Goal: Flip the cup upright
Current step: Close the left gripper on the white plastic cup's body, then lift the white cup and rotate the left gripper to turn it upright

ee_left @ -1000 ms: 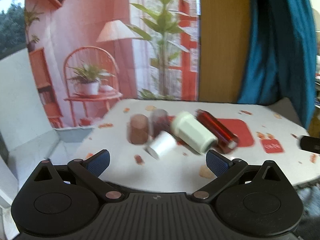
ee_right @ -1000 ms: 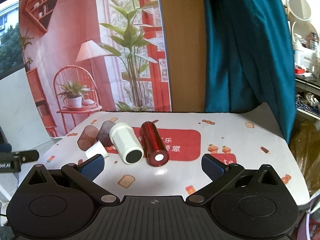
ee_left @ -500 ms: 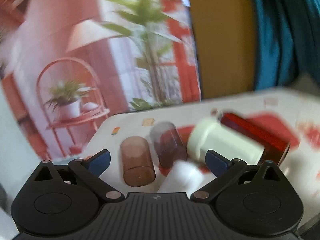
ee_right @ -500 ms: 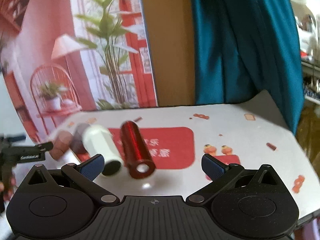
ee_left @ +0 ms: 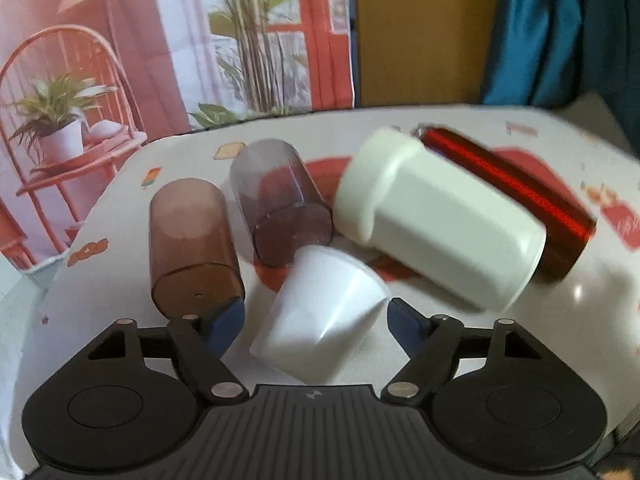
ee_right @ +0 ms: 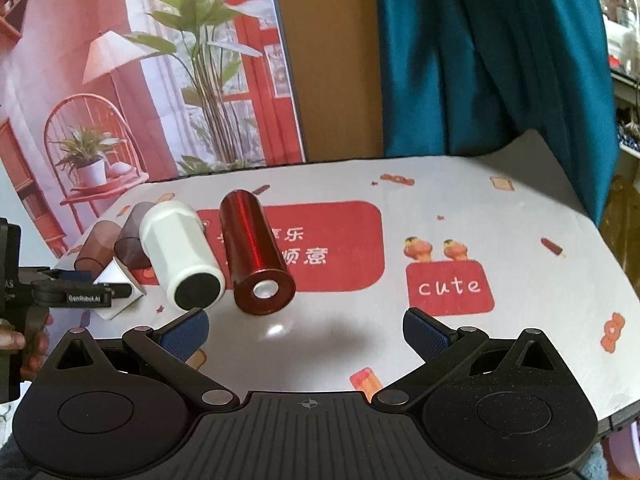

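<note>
white cup (ee_left: 320, 320) on side | between left gripper (ee_left: 316, 324) fingers | not gripped

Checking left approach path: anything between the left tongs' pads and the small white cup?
Nothing. In the left wrist view, the small white cup lies on its side between the open left tongs; brown cup sits just outside.

We record a small white cup (ee_left: 324, 312) of smooth matt plastic; a larger white cup (ee_left: 440, 220), same finish; two translucent brown plastic tumblers (ee_left: 192, 244); one red tumbler (ee_right: 256, 248) with a glossy metallic sheen. The tablecloth (ee_right: 460, 344) looks glossy, wipe-clean. A teal curtain (ee_right: 500, 60) is soft cloth. Gripper pads (ee_right: 188, 332) are blue, textured.
</note>
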Motion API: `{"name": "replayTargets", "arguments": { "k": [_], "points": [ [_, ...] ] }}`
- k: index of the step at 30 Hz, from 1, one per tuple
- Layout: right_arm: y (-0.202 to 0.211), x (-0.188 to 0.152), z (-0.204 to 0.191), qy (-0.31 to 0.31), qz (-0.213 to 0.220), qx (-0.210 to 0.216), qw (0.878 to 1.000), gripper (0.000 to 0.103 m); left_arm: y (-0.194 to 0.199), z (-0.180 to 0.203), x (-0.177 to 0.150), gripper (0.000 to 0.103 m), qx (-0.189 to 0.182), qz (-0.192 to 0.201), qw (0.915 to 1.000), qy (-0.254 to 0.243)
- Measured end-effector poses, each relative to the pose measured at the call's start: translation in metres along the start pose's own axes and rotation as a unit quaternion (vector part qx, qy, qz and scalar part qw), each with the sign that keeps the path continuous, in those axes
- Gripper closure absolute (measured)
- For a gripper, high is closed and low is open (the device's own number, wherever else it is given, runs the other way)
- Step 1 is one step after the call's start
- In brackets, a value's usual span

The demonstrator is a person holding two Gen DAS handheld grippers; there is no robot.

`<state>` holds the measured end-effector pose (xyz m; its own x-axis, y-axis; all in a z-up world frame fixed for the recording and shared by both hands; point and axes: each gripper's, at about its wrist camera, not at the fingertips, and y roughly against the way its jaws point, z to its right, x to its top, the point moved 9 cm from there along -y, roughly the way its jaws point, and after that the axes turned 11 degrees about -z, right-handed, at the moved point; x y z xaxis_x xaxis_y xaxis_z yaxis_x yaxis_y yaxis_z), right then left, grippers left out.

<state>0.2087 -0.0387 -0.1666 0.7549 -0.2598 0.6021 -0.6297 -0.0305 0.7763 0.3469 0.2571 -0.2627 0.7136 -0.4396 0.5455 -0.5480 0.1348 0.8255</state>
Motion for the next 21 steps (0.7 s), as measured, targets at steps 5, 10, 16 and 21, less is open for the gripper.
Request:
{"name": "replayTargets", "arguments": {
  "k": [5, 10, 16, 21],
  "points": [
    [-0.005, -0.004, 0.000, 0.005, -0.010, 0.001, 1.000, 0.000, 0.005, 0.002, -0.006, 0.043, -0.005, -0.002, 0.9999, 0.014],
    [-0.007, -0.003, 0.009, -0.010, -0.012, 0.003, 1.000, 0.000, 0.022, 0.015, -0.019, 0.047, -0.015, -0.020, 0.9985, 0.048],
    [-0.011, -0.004, 0.026, -0.043, -0.015, 0.004, 0.999, 0.000, 0.042, 0.061, -0.034, 0.047, -0.049, -0.044, 0.9970, 0.039],
    [-0.007, -0.004, 0.042, -0.052, -0.004, -0.009, 0.999, 0.000, 0.040, 0.096, -0.026, 0.047, -0.088, -0.054, 0.9925, 0.065]
  ]
}}
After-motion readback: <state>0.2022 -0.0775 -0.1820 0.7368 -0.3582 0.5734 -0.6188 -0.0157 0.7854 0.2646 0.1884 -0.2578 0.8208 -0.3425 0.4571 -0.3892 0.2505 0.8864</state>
